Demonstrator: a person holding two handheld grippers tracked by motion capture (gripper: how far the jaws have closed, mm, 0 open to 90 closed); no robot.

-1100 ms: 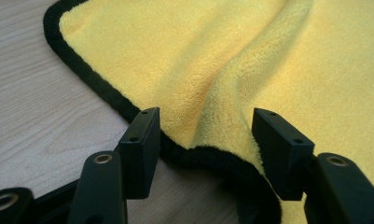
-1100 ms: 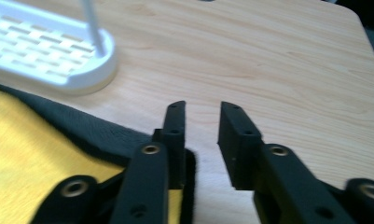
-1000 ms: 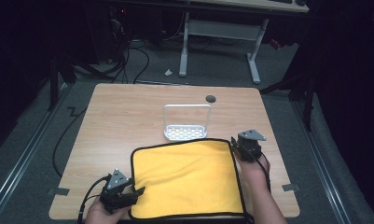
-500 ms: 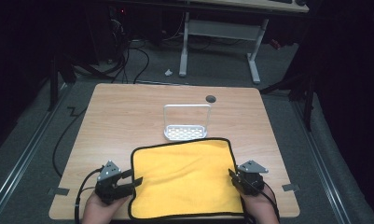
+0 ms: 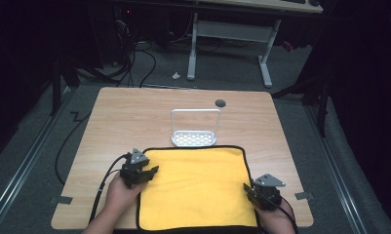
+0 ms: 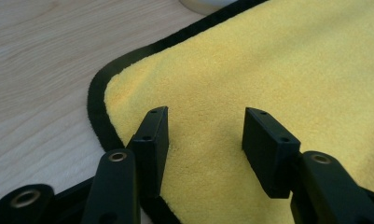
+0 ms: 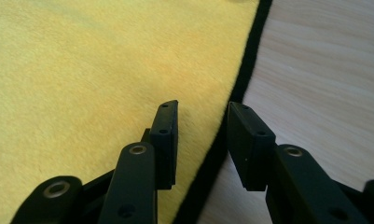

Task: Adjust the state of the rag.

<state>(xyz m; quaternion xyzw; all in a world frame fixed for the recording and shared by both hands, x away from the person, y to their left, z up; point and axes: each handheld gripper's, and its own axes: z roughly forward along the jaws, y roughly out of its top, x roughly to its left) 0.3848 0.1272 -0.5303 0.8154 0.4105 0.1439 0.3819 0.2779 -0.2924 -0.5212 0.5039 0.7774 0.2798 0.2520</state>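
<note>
Two grippers, one cloth, one rack, one table.

Cloth (image 5: 195, 187): yellow with black piping, spread flat on the near half of the table (image 5: 120, 117); its near edge reaches the table's front edge. Far edge lies just beside the rack, possibly touching its base.

Left gripper (image 5: 151, 171): held in a hand (image 5: 121, 192) at the cloth's left edge, near the far-left corner. Its jaws have just been closing but stand apart; in the left gripper view (image 6: 205, 133) both hang over the yellow pile just inside the rounded black border, with cloth beneath and between them, pads not pressing on it. Nothing gripped.

Right gripper (image 5: 249, 191): at the cloth's right edge, toward the near corner. Its jaws have just been opening and stand partly apart; in the right gripper view (image 7: 202, 128) they straddle the black border, one jaw over yellow, the other over bare wood. Nothing gripped.

Rack (image 5: 194, 129): white, perforated base, upright wire frame, at table centre.

Hole (image 5: 220, 103): dark, round, in the tabletop beyond the rack.
</note>
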